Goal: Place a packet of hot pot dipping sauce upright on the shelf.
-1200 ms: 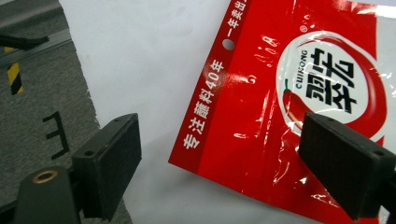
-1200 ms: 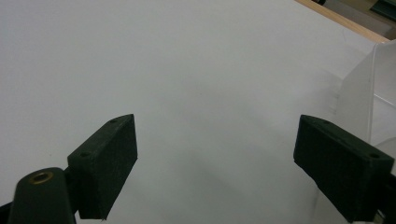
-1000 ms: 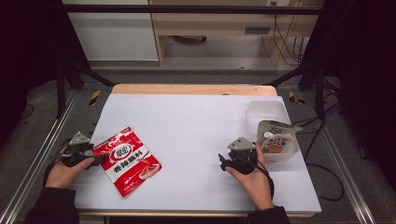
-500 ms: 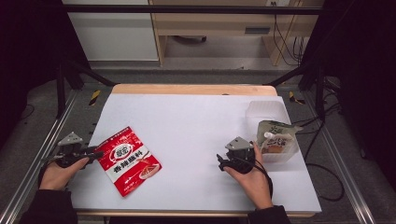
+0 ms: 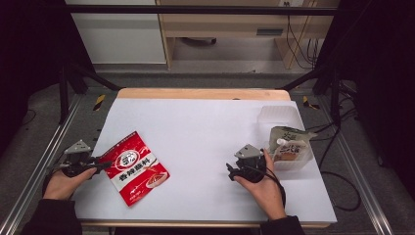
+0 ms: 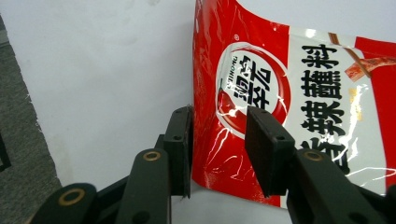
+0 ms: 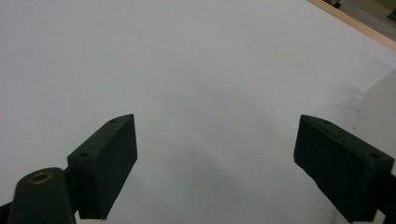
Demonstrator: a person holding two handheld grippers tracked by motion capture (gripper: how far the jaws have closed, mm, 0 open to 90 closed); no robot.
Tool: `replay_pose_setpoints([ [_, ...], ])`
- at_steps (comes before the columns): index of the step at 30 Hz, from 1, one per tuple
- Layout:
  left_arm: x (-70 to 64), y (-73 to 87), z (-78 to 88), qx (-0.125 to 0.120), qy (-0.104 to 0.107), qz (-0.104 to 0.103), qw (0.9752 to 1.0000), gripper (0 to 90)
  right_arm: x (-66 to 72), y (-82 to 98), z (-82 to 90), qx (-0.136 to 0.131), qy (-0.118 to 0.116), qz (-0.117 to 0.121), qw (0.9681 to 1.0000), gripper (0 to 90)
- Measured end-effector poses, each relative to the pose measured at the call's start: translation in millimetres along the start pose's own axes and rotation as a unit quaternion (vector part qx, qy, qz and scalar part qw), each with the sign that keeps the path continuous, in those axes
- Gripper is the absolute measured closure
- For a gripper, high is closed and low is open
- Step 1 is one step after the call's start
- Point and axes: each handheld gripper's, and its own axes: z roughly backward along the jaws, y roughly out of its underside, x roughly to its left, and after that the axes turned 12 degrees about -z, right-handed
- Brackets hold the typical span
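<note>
A red seasoning packet [image 5: 137, 166] with white label and black characters lies on the white table [image 5: 205, 122] at the front left. My left gripper [image 5: 100, 165] meets it from the left. In the left gripper view, the packet's [image 6: 261, 84] curled left edge stands between the jaws of the left gripper [image 6: 217, 121], which have just been closing and now pinch it. My right gripper [image 5: 230, 170] rests in a hand at the front right. Its jaws stand wide apart over bare table in the right gripper view [image 7: 215, 140].
A clear plastic tub [image 5: 293, 165] stands just right of the right gripper and holds a pale spouted pouch [image 5: 288, 144]. A second clear tub [image 5: 276, 113] sits behind it. The table's wooden far edge [image 5: 200, 93] and metal side rails border the work area.
The left gripper's jaws have narrowed onto the packet's left edge, and the left hand has shifted slightly. The right hand and gripper have stayed put.
</note>
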Motion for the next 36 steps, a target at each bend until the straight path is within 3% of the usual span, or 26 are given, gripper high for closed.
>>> replay_pose_setpoints([
  [6,-1.9,-1.1,0.7,0.007,0.002,-0.017,0.9998,65.0,2.3,0.4,-1.1,0.005,-0.002,0.007,1.0000,13.7],
  [9,-4.3,-2.2,-0.5,0.026,-0.009,-0.034,0.9990,66.6,3.1,0.9,-1.2,0.006,-0.002,0.011,0.9999,13.7],
  [13,-4.5,-3.0,-2.4,0.037,-0.029,-0.042,0.9980,71.8,3.0,1.0,-2.1,0.006,-0.003,0.011,0.9999,13.7],
  [24,-5.0,-3.3,-4.4,0.048,-0.046,-0.042,0.9969,86.8,2.8,-0.1,-2.8,0.005,-0.001,0.012,0.9999,13.7],
  [30,-9.2,-10.9,0.2,0.027,-0.055,-0.052,0.9967,90.0,2.1,-0.1,-1.3,0.002,-0.002,0.007,1.0000,13.7],
  [36,-20.5,-27.4,4.7,0.014,-0.072,-0.089,0.9933,90.0,3.2,-2.7,-0.3,-0.008,-0.015,-0.009,0.9998,13.9],
])
